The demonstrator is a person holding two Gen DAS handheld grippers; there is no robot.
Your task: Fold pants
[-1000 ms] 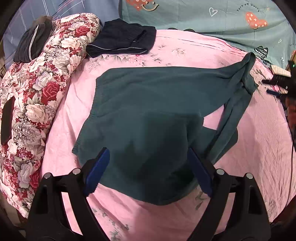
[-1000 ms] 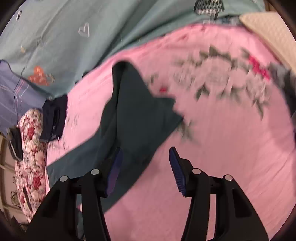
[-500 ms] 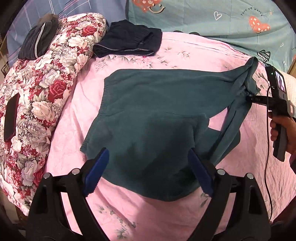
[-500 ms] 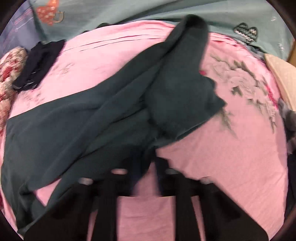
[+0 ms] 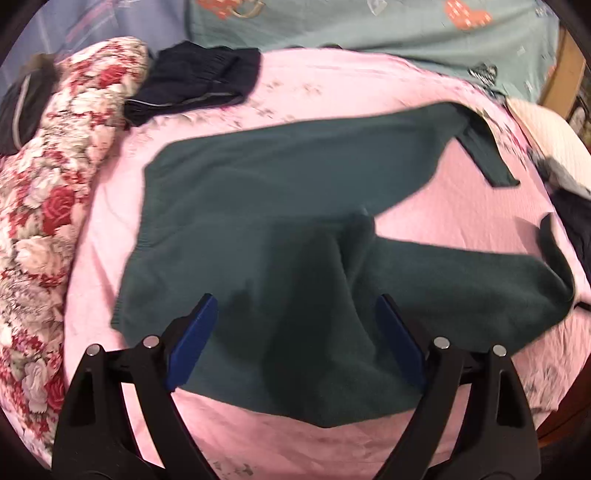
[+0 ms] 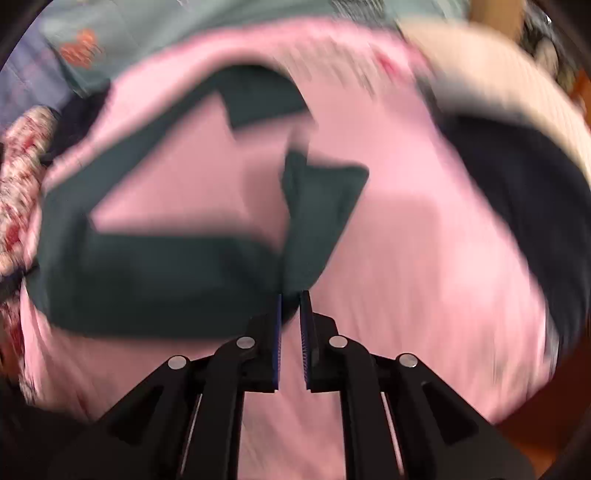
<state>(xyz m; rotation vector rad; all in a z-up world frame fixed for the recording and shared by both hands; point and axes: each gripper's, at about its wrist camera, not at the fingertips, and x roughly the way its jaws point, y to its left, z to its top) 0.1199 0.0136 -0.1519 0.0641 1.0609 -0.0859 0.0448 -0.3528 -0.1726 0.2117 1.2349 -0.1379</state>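
Observation:
Dark green pants [image 5: 266, 206] lie spread on the pink bed sheet [image 5: 332, 88], waistband to the left, the two legs fanning apart to the right. My left gripper [image 5: 295, 332] hovers open above the seat of the pants, empty. In the blurred right wrist view my right gripper [image 6: 291, 306] is shut on the near leg's cuff end of the green pants [image 6: 317, 214], which hangs from the fingertips. The far leg [image 6: 255, 96] lies on the sheet behind.
A floral quilt [image 5: 48, 184] is bunched along the left. Folded navy clothing [image 5: 195, 85] lies at the far left corner. A teal sheet [image 5: 369, 33] hangs behind. A cream pillow [image 5: 550, 140] and dark clothing [image 6: 517, 192] lie at the right.
My right gripper has closed on the near pant leg's end and pulled it to the right, away from the far leg. The legs now lie apart. The left gripper stays open.

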